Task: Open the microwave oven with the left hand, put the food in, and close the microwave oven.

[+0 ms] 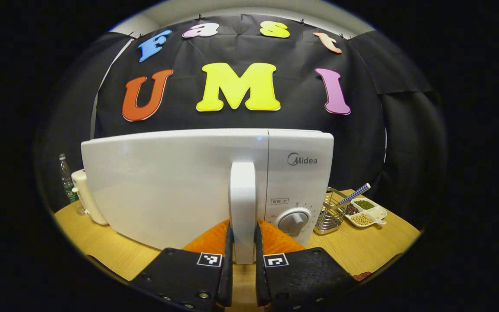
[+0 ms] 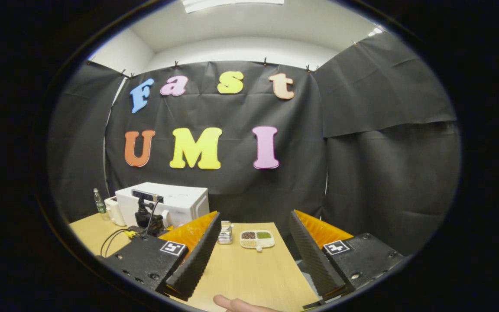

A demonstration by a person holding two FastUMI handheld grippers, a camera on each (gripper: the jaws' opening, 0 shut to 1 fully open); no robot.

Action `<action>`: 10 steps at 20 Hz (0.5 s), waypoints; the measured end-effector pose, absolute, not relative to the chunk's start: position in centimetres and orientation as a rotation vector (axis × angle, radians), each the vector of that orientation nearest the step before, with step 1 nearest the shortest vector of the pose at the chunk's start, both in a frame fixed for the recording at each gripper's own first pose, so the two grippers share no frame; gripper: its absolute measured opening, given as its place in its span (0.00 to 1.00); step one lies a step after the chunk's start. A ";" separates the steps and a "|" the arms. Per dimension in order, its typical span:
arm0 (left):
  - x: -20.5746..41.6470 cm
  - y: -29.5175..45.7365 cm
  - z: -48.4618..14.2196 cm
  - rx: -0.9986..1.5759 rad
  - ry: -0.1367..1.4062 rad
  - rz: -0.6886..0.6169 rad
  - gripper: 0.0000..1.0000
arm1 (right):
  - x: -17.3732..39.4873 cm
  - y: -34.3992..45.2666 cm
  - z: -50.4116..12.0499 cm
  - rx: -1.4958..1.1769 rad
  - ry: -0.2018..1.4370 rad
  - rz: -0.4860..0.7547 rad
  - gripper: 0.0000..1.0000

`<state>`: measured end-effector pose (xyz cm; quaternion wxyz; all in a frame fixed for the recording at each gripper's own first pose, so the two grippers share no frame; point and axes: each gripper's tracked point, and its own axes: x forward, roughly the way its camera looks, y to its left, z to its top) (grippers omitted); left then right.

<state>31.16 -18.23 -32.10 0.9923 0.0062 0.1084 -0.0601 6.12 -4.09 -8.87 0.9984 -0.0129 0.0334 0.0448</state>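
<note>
Fingers of the left gripper [image 1: 242,260] sit at the bottom of the left gripper view, pinching the upright white handle [image 1: 242,203] of the microwave oven [image 1: 167,182] from both sides, one finger pressed on each flank of the handle near its lower end. The oven's door [image 1: 163,186] looks shut, flush with the control panel [image 1: 299,173] to its right, where a round knob [image 1: 293,220] sits low on the panel. The oven stands on a pale wooden table [image 1: 362,247]. Just right of the oven is a wire basket [image 1: 331,212] with a striped stick [image 1: 355,193] leaning out of it, and beside that a white divided dish [image 1: 366,212] holding small portions of grains or beans in different colours. On the oven's left stand a cream-coloured appliance [image 1: 85,195] and, behind it, a clear bottle [image 1: 66,180]. In the right gripper view, the right gripper [image 2: 254,255] hangs over the near end of the table [image 2: 249,277] with its jaws spread wide and nothing between them; a fingertip [image 2: 236,304] of a person's hand shows at the bottom edge. Farther off in that view the left gripper [image 2: 147,216] is at the front of the microwave oven [image 2: 176,201], with the divided dish [image 2: 257,238] to the right.
</note>
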 end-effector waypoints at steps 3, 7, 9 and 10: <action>31.0 -18.2 -32.6 0.043 0.249 -0.130 0.11 | 6.3 -4.2 -9.2 -0.015 0.081 0.084 1.00; 30.0 -18.0 -33.2 0.024 0.277 -0.162 0.12 | 6.0 -3.9 -9.6 -0.013 0.104 0.088 1.00; 29.1 -17.8 -32.1 0.029 0.248 -0.161 0.04 | 5.8 -4.1 -9.5 -0.017 0.097 0.085 1.00; 28.2 -17.5 -32.5 0.032 0.260 -0.169 0.00 | 5.8 -4.1 -9.5 -0.020 0.097 0.081 1.00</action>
